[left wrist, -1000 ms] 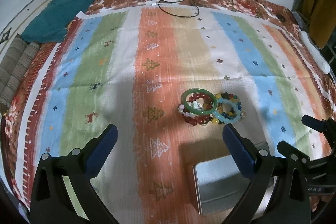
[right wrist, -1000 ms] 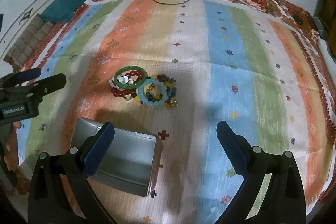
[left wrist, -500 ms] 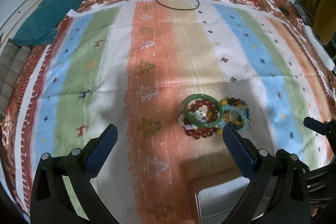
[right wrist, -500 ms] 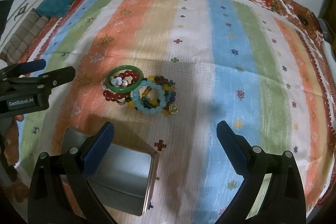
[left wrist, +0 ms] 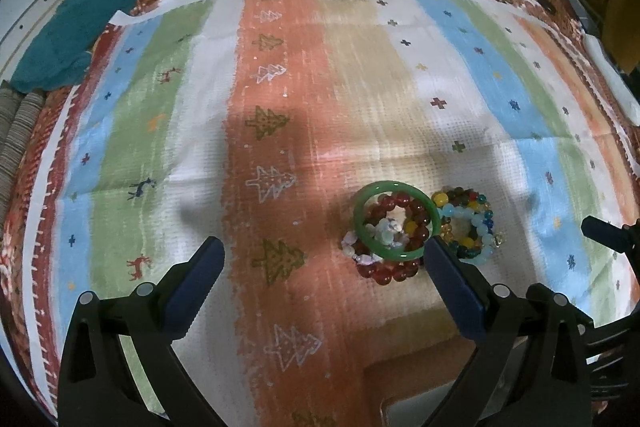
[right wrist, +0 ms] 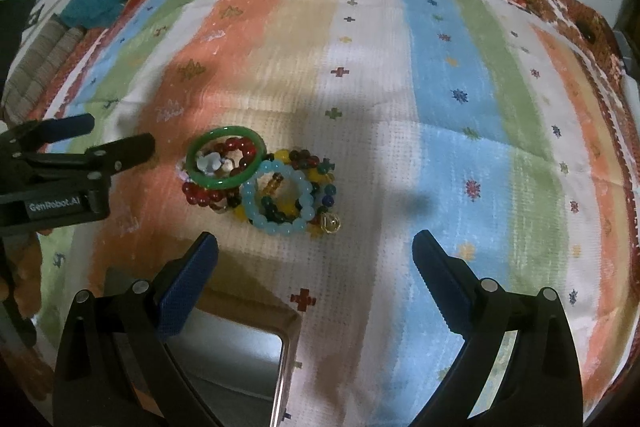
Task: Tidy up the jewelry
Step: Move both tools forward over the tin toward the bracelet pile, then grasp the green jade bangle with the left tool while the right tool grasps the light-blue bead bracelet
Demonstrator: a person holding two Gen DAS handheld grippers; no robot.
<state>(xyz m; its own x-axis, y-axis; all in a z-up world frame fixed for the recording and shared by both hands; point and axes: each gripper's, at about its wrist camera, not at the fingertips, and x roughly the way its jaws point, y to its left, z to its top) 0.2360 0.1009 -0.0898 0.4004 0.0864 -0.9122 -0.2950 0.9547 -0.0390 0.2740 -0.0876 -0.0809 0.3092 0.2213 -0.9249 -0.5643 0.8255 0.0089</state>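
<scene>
Right wrist view: both grippers, right (right wrist: 314, 255) and left (left wrist: 324, 259), gape empty; ahead, the tangled bracelets (right wrist: 264, 179) risk lifting together.

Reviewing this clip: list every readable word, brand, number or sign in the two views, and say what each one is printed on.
"GenRobot.AI" in white letters on the black body of the left gripper, seen in the right wrist view.
No other text is readable: the striped cloth carries only tree, deer and cross motifs, the bracelets and the metal box show no lettering, and the left wrist view shows no writing.
</scene>
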